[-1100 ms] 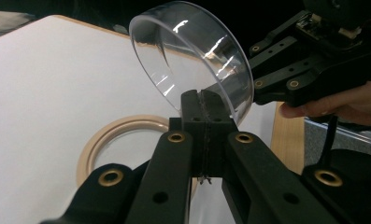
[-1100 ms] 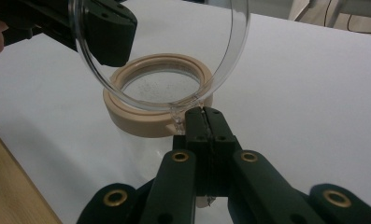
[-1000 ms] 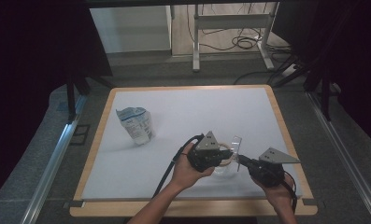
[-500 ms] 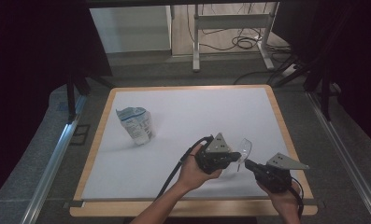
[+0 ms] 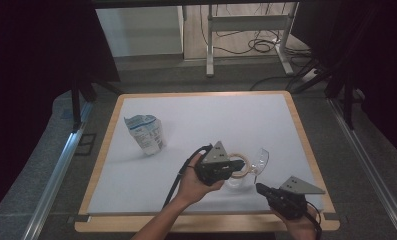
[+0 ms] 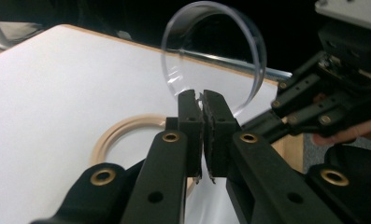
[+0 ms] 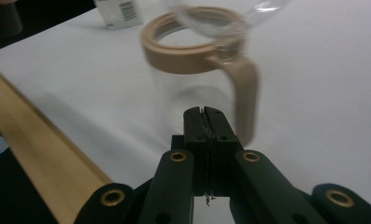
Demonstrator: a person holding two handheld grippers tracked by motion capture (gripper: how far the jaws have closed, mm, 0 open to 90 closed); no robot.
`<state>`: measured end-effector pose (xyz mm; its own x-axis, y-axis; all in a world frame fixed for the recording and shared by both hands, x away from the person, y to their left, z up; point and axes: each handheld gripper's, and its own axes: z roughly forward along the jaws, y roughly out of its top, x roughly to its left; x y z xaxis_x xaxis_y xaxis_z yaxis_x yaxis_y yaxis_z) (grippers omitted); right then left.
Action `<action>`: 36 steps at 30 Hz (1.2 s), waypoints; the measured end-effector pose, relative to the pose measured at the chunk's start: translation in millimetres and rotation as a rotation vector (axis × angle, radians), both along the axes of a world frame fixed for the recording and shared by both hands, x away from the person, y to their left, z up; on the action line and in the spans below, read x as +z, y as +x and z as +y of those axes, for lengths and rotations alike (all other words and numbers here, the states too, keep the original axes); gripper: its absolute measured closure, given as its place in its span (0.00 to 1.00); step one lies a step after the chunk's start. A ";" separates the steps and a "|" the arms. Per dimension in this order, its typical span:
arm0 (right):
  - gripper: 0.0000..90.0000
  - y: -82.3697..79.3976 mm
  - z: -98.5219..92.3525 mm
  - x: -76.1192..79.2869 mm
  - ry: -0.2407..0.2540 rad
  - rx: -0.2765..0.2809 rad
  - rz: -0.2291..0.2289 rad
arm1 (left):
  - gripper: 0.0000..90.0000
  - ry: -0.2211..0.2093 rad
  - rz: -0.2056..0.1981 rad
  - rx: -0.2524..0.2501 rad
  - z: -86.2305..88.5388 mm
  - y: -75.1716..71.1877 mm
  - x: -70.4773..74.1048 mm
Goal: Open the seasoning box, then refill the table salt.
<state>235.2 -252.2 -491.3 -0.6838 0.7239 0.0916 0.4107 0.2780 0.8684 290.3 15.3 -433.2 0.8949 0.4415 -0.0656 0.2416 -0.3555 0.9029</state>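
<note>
Left gripper [image 6: 202, 100] clamps the clear lid's [image 6: 211, 51] rim at 12 o'clock, jar [image 5: 236, 172] below; high view: right gripper [image 5: 260, 188] sits at 4 o'clock of jar; right gripper view: jaws together, empty. Risk: thin-edge grip slips, lid drops.

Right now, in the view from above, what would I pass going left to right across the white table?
Crumpled packet → left tool → tan-rimmed jug → its clear lid → right tool.
</note>
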 end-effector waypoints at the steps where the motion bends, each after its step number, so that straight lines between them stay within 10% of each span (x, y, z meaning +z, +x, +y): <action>1: 0.96 -2.3 8.4 -1.9 0.011 0.030 -0.006 | 0.88 -0.008 0.014 0.020 12.4 -1.3 -1.3; 7: 0.73 -8.0 25.9 -7.2 0.042 0.085 -0.013 | 0.44 0.006 0.038 0.084 39.6 -6.3 -7.9; 12: 0.60 -12.2 41.1 -15.0 0.074 0.095 -0.017 | 0.34 0.008 0.034 0.138 69.0 -16.2 -16.7; 27: 0.54 -10.8 74.5 -19.5 0.047 0.152 -0.064 | 0.30 -0.030 0.062 0.262 135.4 -29.9 -50.7; 36: 0.45 -3.3 128.1 -13.9 -0.015 0.234 -0.110 | 0.26 -0.034 0.046 0.317 163.8 -35.4 -54.3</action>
